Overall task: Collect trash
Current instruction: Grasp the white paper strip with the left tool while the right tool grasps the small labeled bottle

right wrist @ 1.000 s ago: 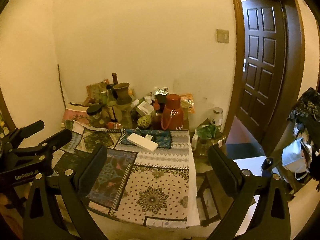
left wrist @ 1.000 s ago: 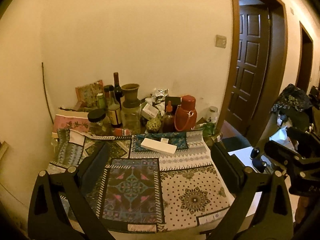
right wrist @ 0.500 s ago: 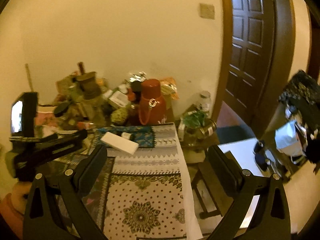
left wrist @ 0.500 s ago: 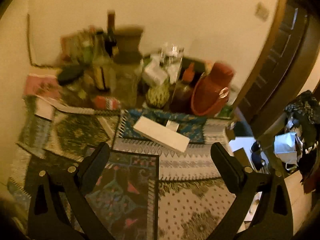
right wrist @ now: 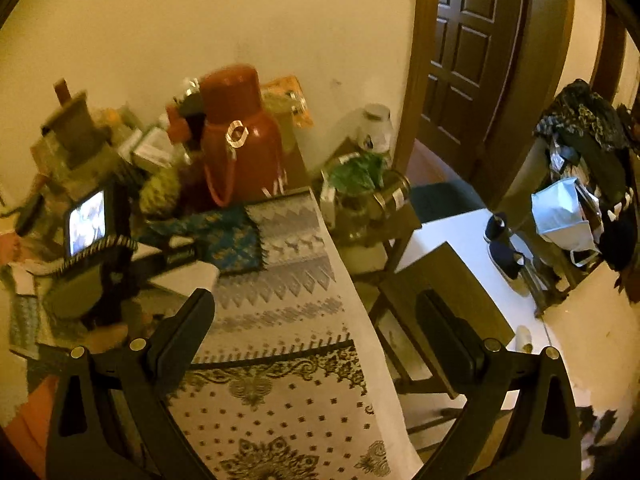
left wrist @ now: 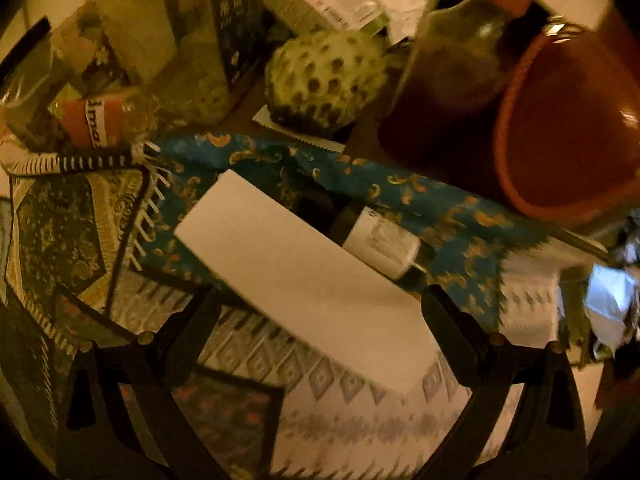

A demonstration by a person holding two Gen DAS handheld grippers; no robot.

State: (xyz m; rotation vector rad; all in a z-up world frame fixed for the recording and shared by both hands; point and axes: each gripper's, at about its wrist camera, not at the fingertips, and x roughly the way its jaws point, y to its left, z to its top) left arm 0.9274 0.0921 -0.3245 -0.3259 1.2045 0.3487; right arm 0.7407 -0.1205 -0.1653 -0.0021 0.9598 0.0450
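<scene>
White box [left wrist: 304, 280] lies on tablecloth [left wrist: 360, 432] between my wide-open left gripper [left wrist: 320, 308] fingers; small bottle [left wrist: 380, 244] touching it may roll. Right gripper [right wrist: 316, 312] open, empty.

The left gripper [left wrist: 320, 312] spreads wide at the frame's bottom, straddling a white box [left wrist: 300, 276] on the patterned cloth [left wrist: 440, 208]; a small labelled bottle [left wrist: 380, 242] touches the box's upper edge; a custard apple [left wrist: 326, 80] sits above.

Beyond the left gripper's left finger, a red can [left wrist: 93, 123] shows white letters, roughly "ma"; other labels unreadable
</scene>
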